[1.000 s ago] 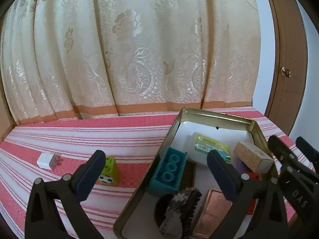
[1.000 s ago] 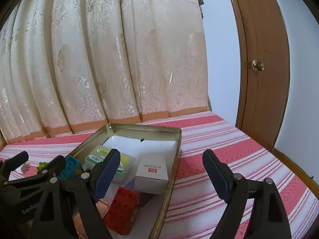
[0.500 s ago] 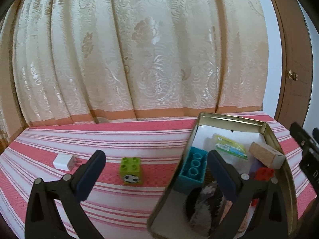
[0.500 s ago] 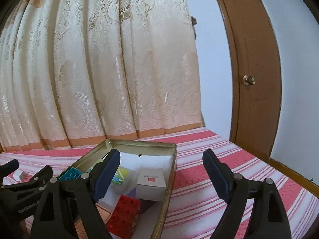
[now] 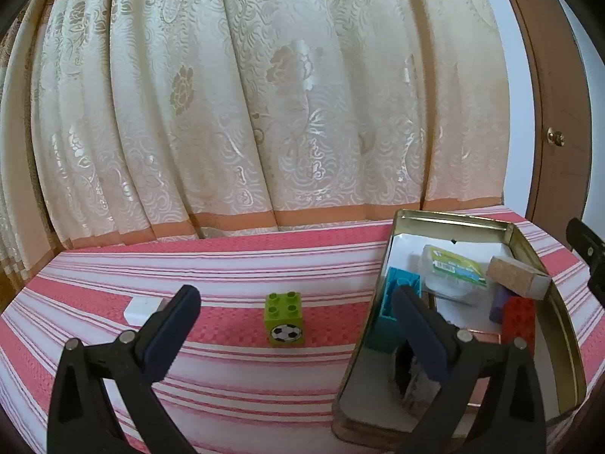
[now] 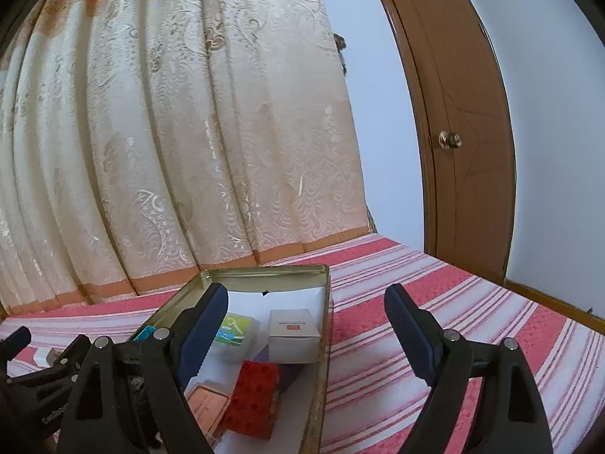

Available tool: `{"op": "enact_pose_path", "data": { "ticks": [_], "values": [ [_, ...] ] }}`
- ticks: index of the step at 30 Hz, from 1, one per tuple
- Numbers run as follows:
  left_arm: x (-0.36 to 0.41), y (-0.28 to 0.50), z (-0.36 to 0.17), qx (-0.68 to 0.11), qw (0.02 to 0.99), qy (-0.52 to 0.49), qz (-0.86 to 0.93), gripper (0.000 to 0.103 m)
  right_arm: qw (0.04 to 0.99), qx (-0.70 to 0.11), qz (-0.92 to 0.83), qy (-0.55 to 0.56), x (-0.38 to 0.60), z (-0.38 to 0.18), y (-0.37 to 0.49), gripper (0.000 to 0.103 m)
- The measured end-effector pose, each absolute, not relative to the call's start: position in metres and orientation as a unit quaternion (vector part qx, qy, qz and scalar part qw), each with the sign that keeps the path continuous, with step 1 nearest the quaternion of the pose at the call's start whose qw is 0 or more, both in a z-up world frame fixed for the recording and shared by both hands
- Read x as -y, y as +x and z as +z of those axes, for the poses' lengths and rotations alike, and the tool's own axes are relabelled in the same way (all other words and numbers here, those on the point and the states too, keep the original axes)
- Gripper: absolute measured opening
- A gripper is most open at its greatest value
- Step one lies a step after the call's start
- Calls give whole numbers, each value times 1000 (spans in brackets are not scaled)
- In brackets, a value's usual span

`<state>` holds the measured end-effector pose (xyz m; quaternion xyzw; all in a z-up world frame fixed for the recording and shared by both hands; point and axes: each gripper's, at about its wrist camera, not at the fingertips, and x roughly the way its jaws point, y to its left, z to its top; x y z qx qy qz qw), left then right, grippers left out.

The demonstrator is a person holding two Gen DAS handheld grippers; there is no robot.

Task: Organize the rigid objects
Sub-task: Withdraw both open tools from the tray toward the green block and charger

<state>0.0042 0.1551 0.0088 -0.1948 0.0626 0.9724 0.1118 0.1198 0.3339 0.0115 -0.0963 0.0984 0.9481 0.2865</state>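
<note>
brick (image 5: 284,317), lime green with 4 studs and a football print, is sitting upright on the striped cloth (image 5: 234,265), left of the gold tin (image 5: 544,265). left gripper (image 5: 298,325) and right gripper (image 6: 306,325) are both gaping, holding nothing.

1. The right gripper (image 6: 306,325) stands wide open, nothing between its jaws.
2. A metal tin (image 6: 321,340) sits on the striped cloth (image 6: 453,302).
3. Inside lie a white box (image 6: 293,335), a red brick (image 6: 255,397) and a green-labelled packet (image 6: 236,331).
4. The left gripper (image 6: 38,355) shows at the lower left.
</note>
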Motion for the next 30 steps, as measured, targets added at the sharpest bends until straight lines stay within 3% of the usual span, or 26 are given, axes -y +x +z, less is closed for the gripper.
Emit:
{"op": "enact_pose_path", "data": {
  "ticks": [30],
  "values": [
    [-56,-31,1,-30,62,-225,972,102,221,-68,964,-128,-234,5,77,87]
  ]
}}
